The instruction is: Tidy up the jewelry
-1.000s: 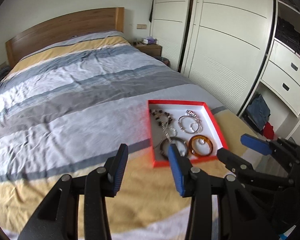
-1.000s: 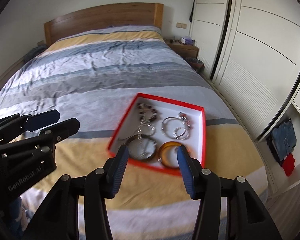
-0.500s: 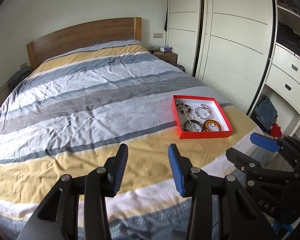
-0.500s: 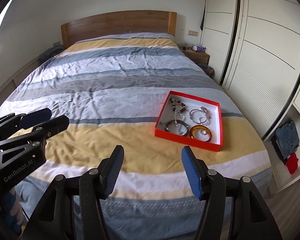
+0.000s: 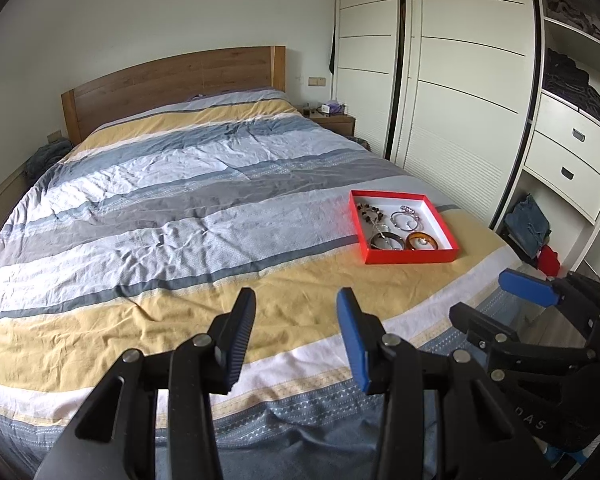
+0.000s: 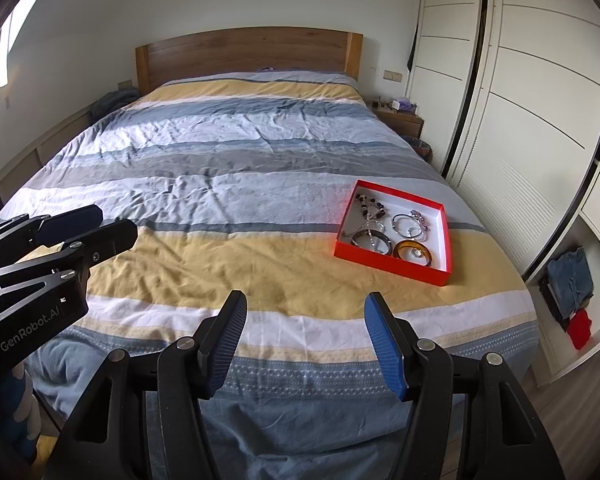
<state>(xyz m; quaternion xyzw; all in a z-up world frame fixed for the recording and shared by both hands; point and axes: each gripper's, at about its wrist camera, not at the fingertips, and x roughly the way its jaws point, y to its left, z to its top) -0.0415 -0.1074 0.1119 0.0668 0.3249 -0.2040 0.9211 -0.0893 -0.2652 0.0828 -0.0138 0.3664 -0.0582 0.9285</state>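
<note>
Left wrist view, near to far: the left gripper [image 5: 296, 320] fills the bottom centre, its jaws standing apart with nothing between them, over the foot of the bed [image 5: 180, 216]. At lower right the right gripper [image 5: 500, 300] shows, its jaws likewise apart and empty. Further up, right of centre, a red jewelry box [image 5: 412, 257] lies on the yellow stripe of the striped duvet, well apart from both grippers. Inside its white interior sit an amber bangle [image 5: 422, 241], a dark bangle [image 5: 387, 241], silver bracelets [image 5: 406, 219] and a beaded strand [image 5: 368, 212]. Beyond stand the wooden headboard [image 5: 172, 88], a nightstand [image 5: 332, 120] and white wardrobe doors [image 5: 460, 80].
</note>
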